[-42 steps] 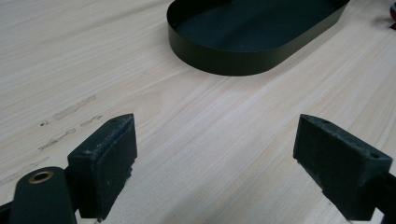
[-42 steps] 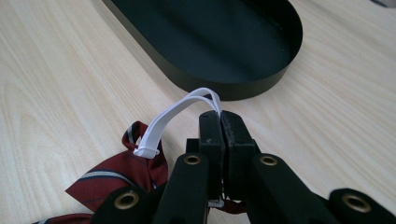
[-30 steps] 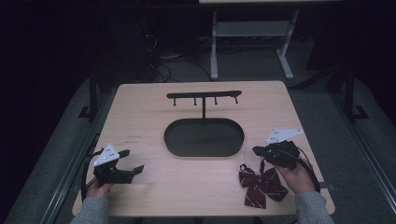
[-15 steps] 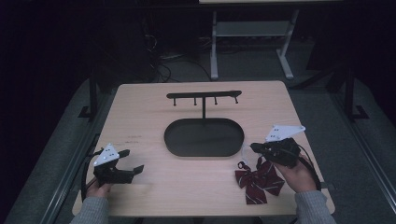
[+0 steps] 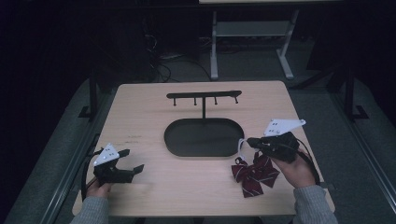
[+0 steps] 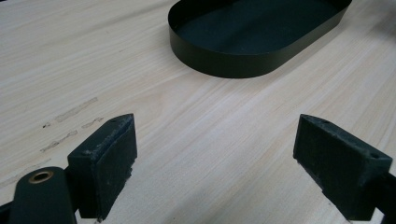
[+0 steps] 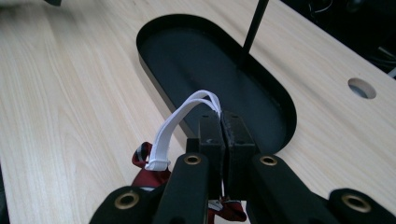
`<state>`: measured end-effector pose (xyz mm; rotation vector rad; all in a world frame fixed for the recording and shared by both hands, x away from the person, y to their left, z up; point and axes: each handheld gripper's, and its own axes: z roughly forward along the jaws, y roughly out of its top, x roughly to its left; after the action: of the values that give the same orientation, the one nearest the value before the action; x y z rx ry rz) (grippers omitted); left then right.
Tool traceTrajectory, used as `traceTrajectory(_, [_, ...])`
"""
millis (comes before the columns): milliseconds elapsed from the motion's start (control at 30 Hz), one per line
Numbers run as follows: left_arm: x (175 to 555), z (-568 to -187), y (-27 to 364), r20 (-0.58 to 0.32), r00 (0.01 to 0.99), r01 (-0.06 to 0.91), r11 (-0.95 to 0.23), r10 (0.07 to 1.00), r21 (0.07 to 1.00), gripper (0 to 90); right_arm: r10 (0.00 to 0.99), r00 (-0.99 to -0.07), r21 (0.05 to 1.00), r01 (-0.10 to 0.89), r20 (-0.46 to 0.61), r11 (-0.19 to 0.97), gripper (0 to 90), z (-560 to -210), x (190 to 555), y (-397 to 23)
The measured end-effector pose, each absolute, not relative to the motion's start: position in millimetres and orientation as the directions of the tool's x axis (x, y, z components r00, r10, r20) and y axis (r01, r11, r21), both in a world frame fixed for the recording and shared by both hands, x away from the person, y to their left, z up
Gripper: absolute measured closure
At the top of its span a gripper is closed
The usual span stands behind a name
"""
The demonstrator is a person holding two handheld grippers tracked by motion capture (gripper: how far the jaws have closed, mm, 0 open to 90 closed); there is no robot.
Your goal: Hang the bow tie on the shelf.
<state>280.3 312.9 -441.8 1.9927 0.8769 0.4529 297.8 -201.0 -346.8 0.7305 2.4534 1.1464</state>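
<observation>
- Left gripper (image 5: 133, 161): held near the front left corner of the table (image 5: 140, 112), low over the wood. Its jaws stand wide apart with nothing between them (in the left gripper view, bare table top is seen between the two black pads (image 6: 109, 161)). The person's left hand (image 5: 99, 187) is seen behind it at the front edge.
- Table: a pale wooden top; faint scuff marks are seen on it ahead of the left gripper.
- Tray (image 5: 187, 148): a black oval dish with a low wall, set at the middle of the table. A thin black post rises from its far side.
- Rack (image 5: 204, 95): a black horizontal bar with small pegs hanging beneath it, carried on that post, toward the far edge of the table.
- Bow tie (image 5: 254, 173): dark red with pale stripes, placed near the front right corner, just beside the tray's right end. Whether it rests fully on the wood cannot be told.
- Elastic strap (image 7: 180, 123): a white band looped up from the bow tie to the right gripper (two strands are seen side by side).
- Right gripper (image 5: 248, 142): held above the bow tie toward the right edge, clenched on the elastic strap; in the right gripper view its pads (image 7: 212, 135) are pressed together with the strap pinched at their tips.
- Right hand (image 5: 295, 170): seen behind the right gripper, with a grey sleeve at the front edge.
</observation>
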Motion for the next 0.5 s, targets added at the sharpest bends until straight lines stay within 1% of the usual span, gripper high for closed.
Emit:
traceTrajectory(267, [280.5,-441.8,312.3,-0.024,0.683,0.404,-0.35,0.73,0.845,13.0,0.566,-0.82,0.802,0.284,-0.081,0.526,87.7,-334.0,302.7,-196.5])
traceTrajectory(500, [279.3,-441.0,312.4,-0.017,0.689,0.397,-0.357,0.725,0.846,13.0,0.547,-0.831,0.798,0.26,-0.102,0.544,87.7,-323.4,312.4,-183.1])
